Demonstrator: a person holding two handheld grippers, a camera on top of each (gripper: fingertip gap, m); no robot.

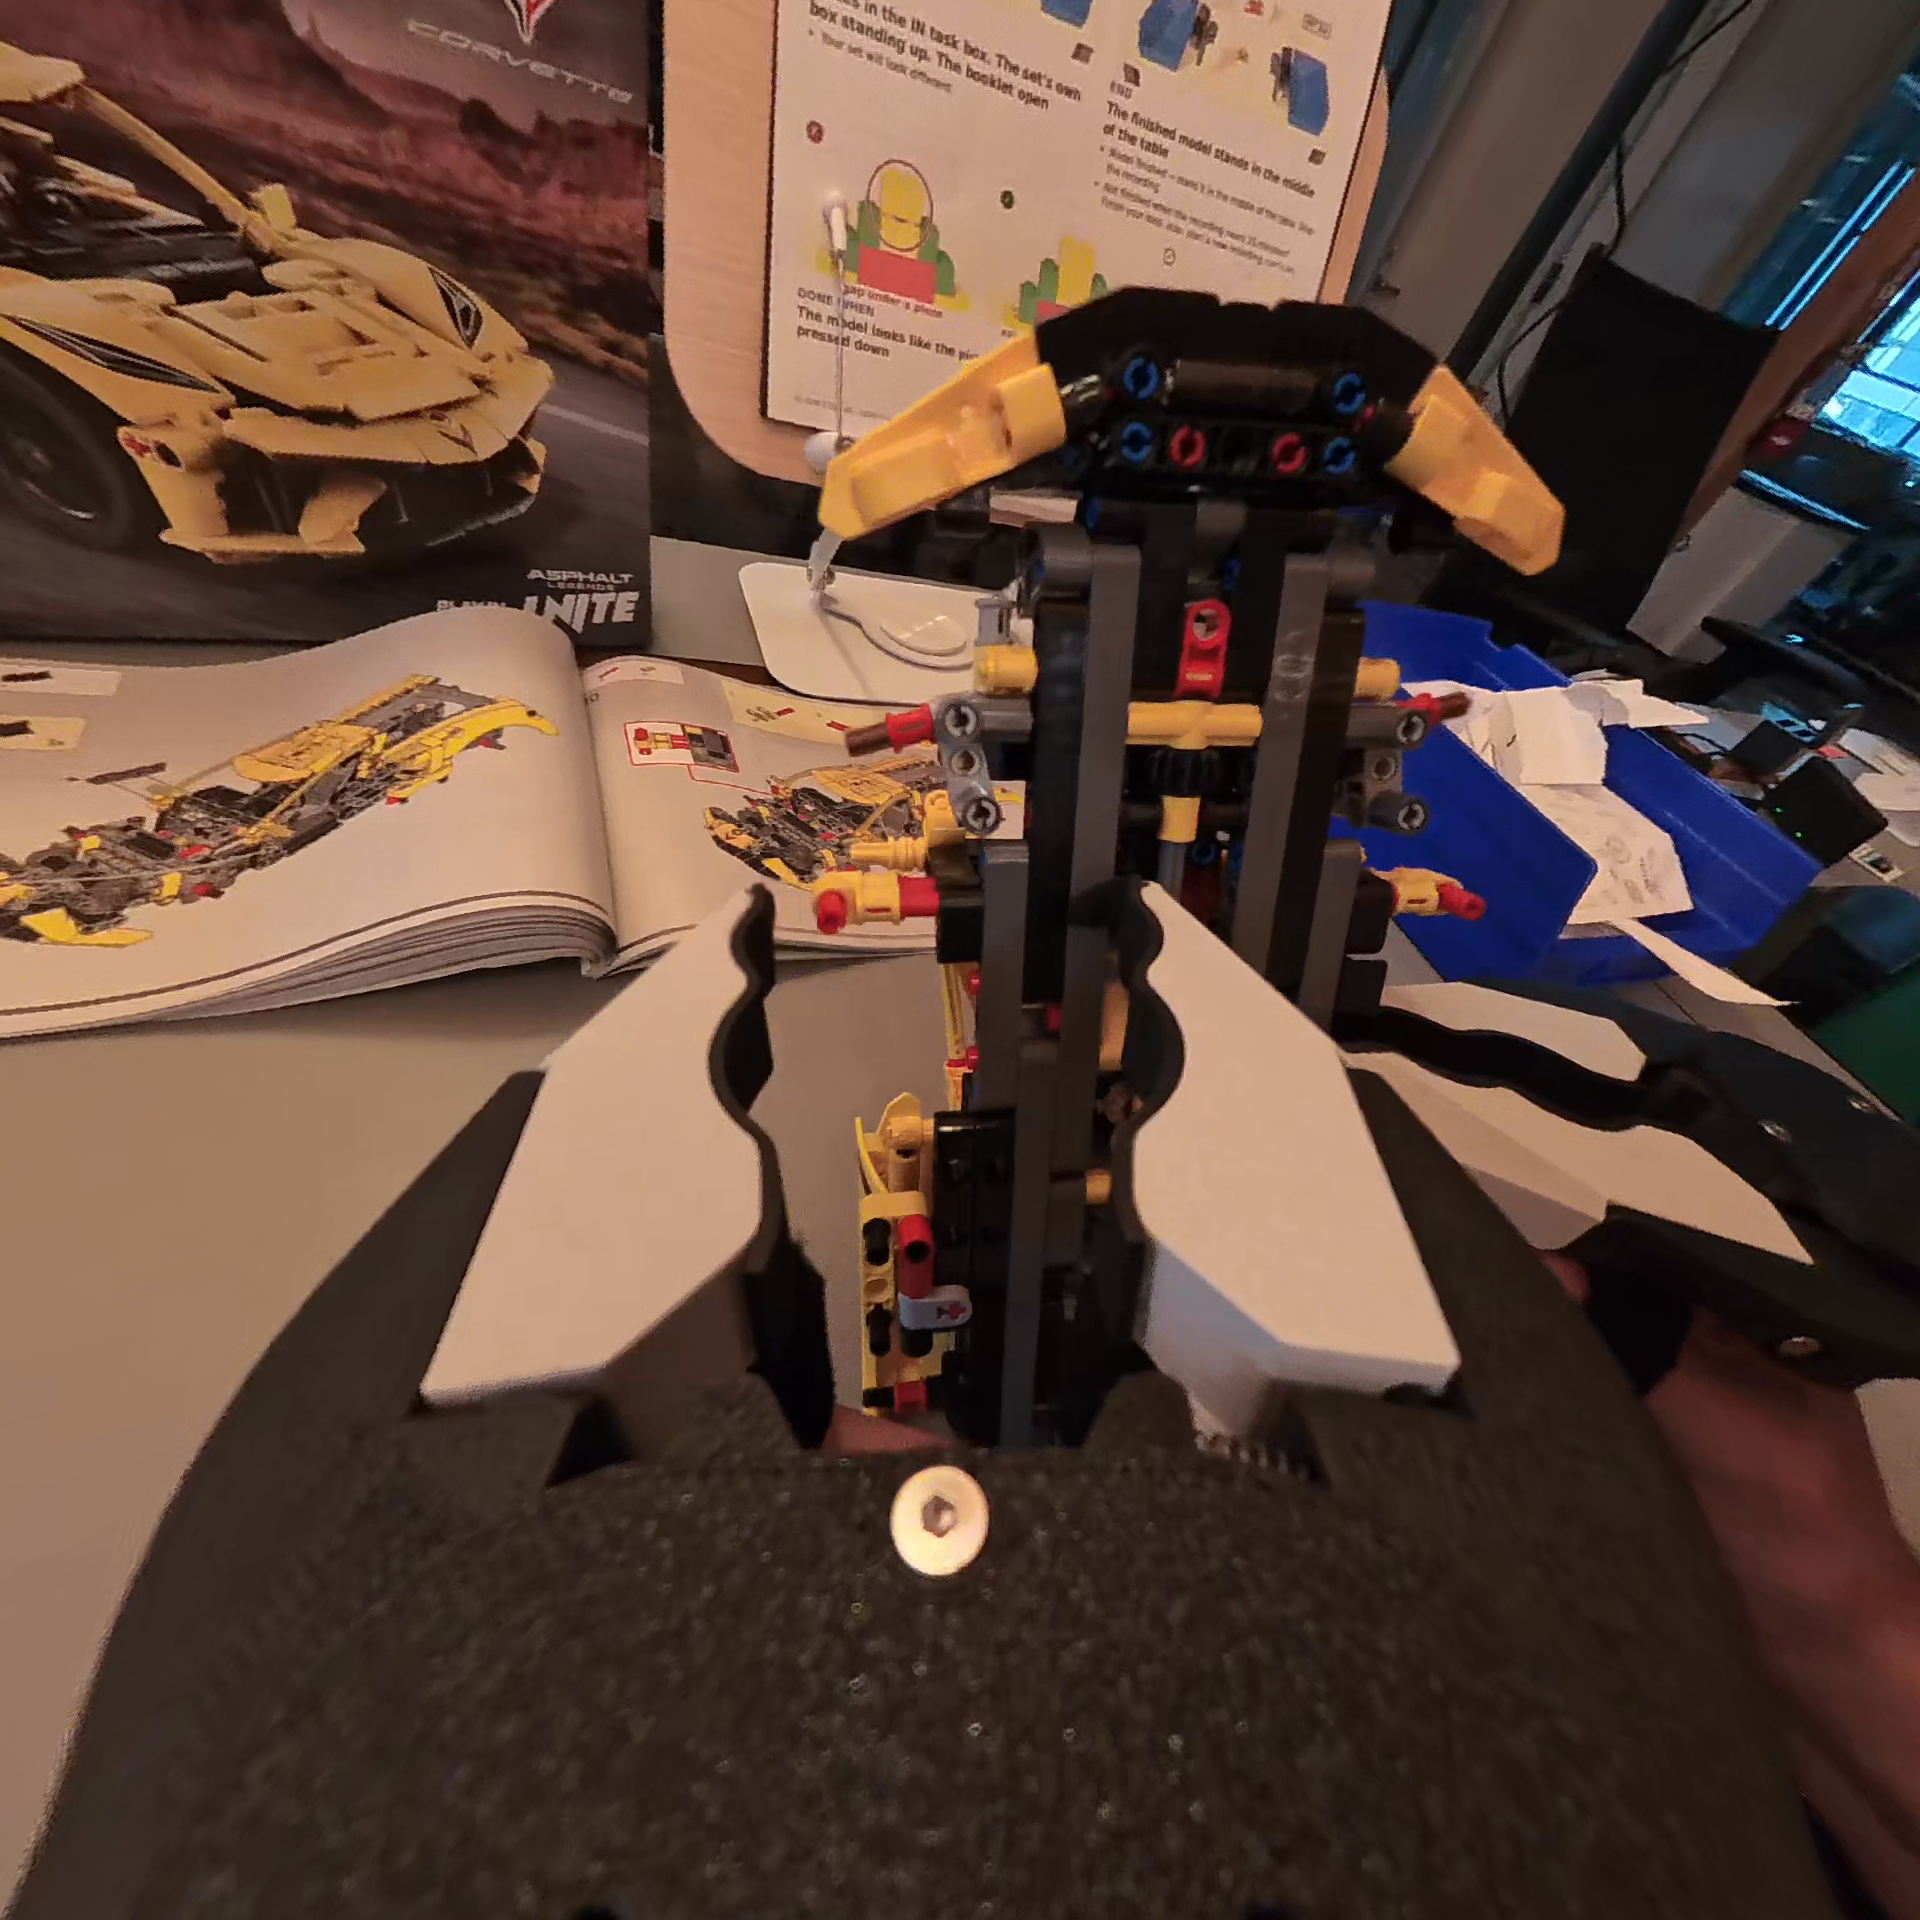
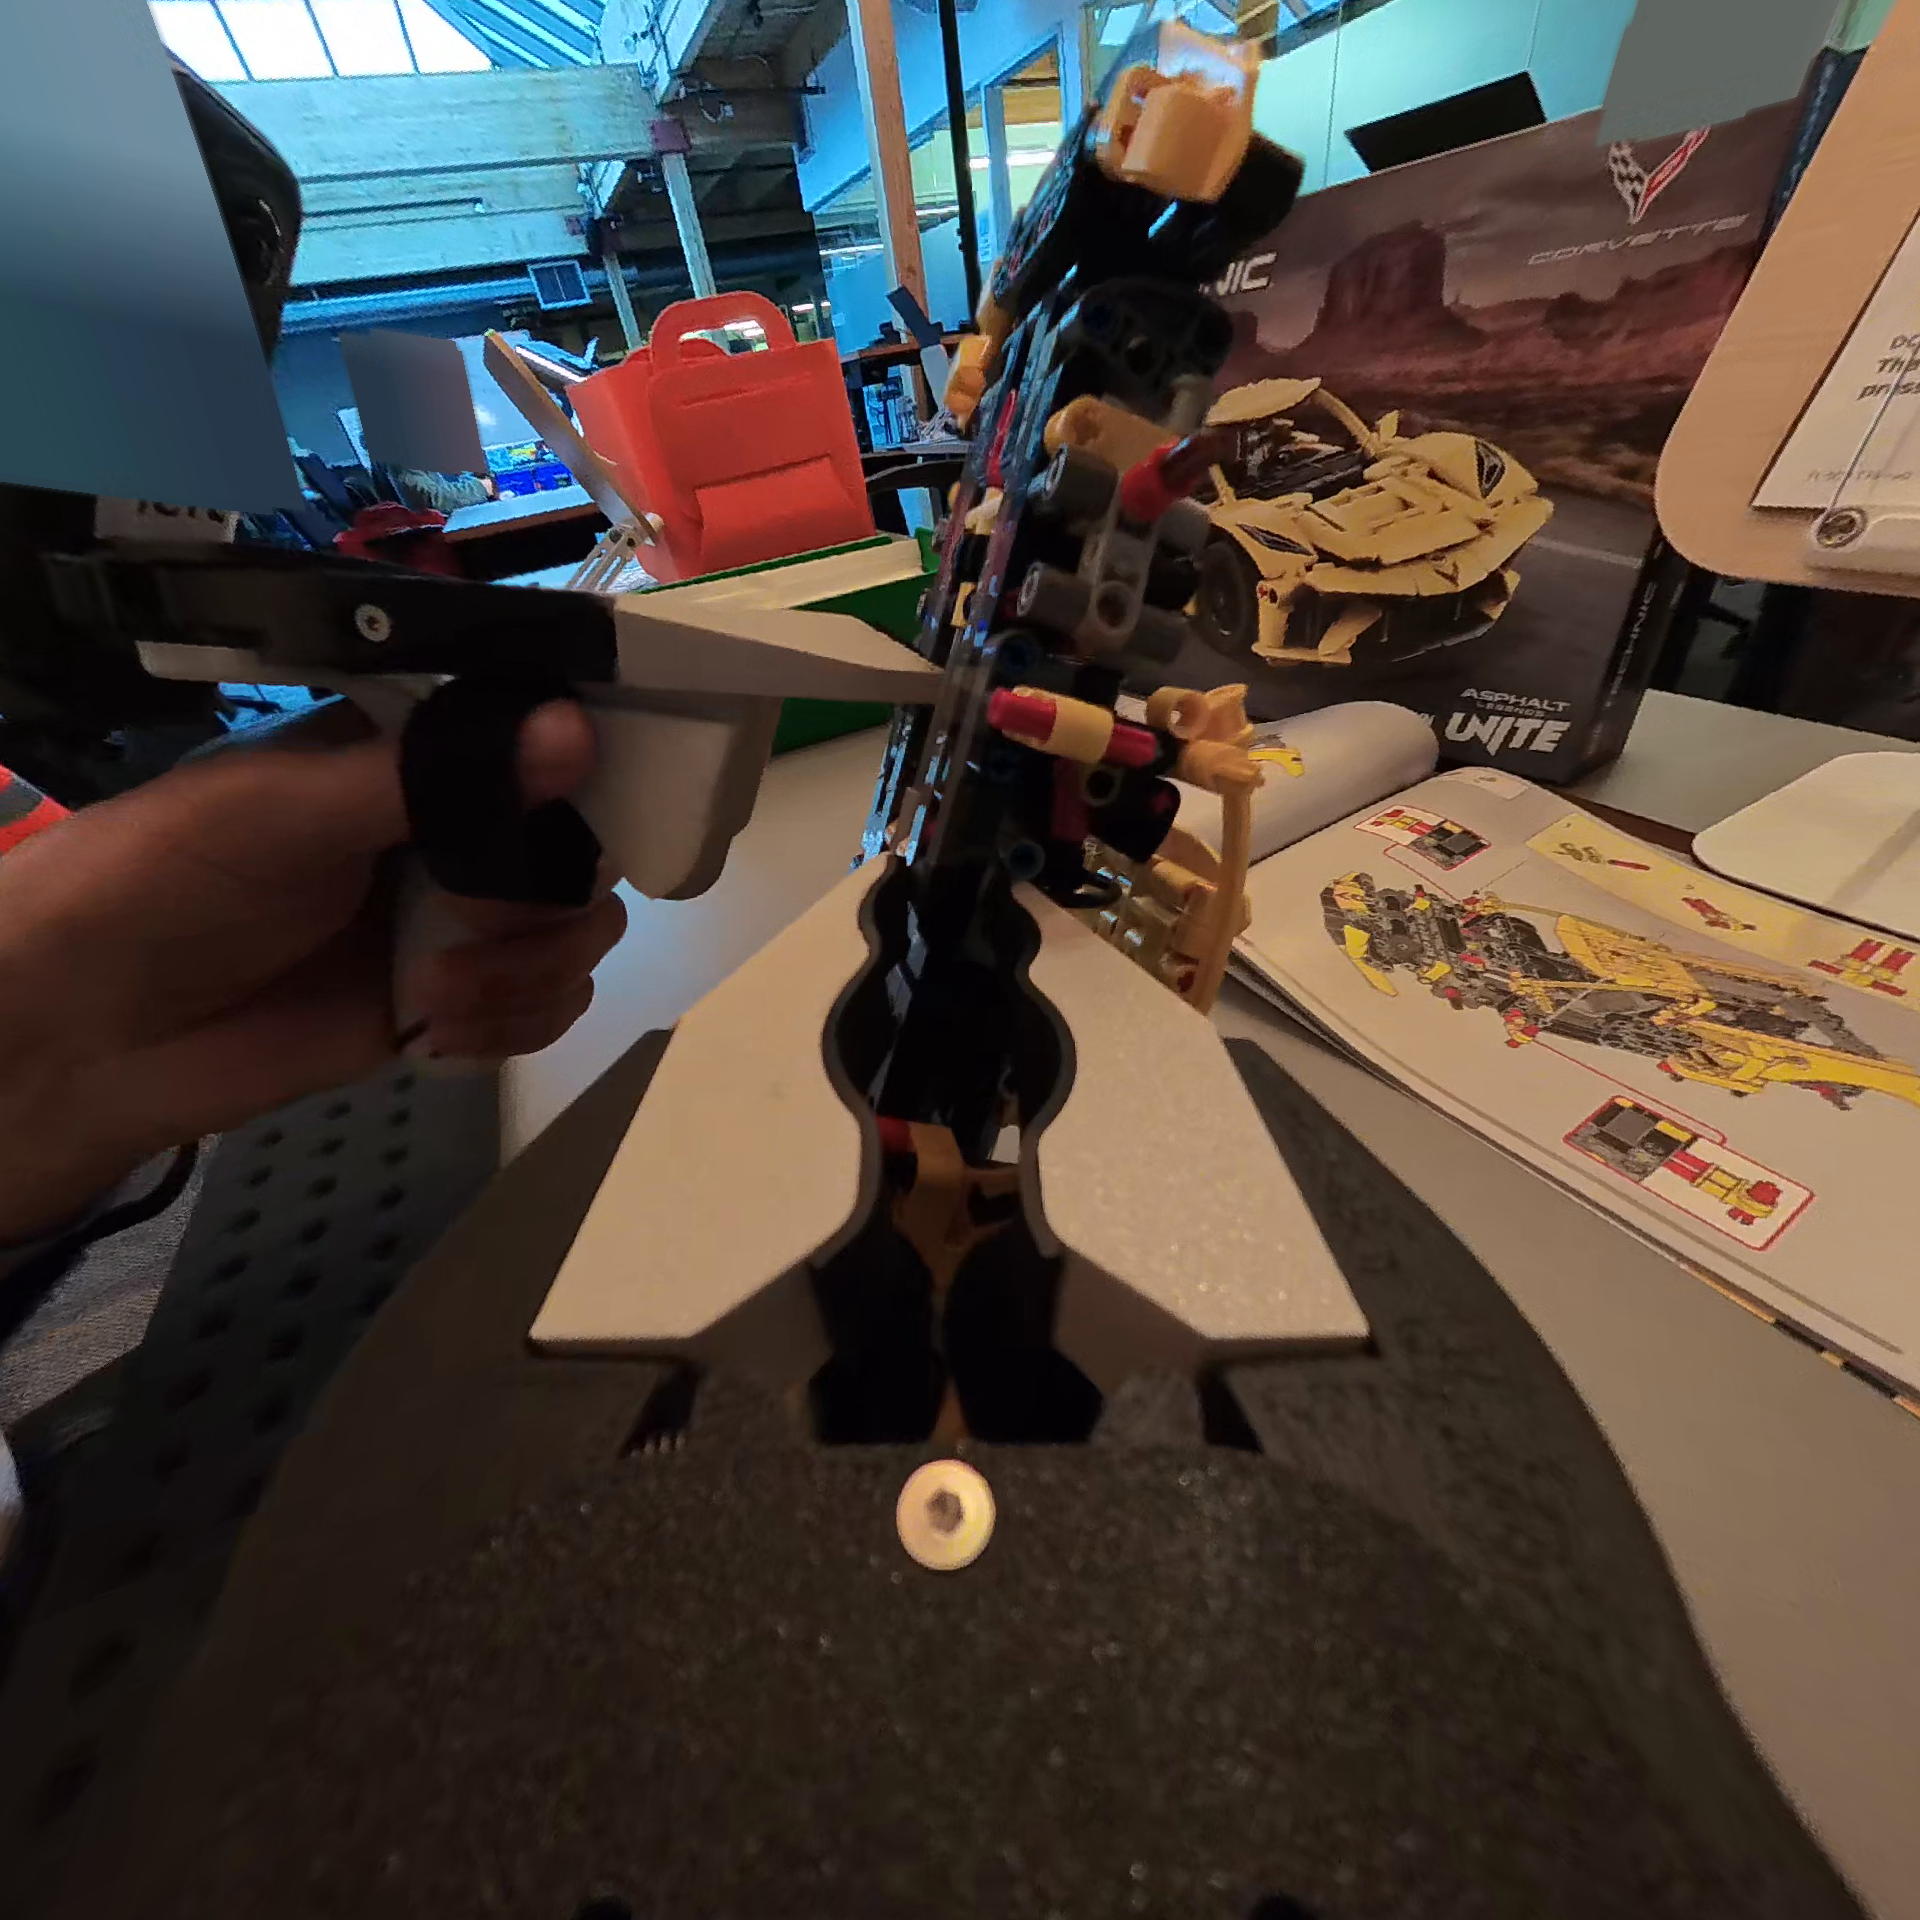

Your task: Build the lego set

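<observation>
Two grippers meet on the lego chassis [image 1: 1164,790]: in the left wrist view our left gripper [image 1: 945,935] stands parted, the upright chassis against its right finger and the instruction booklet [image 1: 312,810] ahead-left, while in the right wrist view our right gripper [image 2: 951,935] clamps the chassis's lower end, the booklet to its right.

Off to my side a blue bin [image 1: 1704,831] stuffed with crumpled paper [image 1: 1558,727], an orange bag [image 2: 727,436] sitting behind on something green, white stand base [image 1: 883,623], printed sheet [image 1: 1039,187] clipped upright
</observation>
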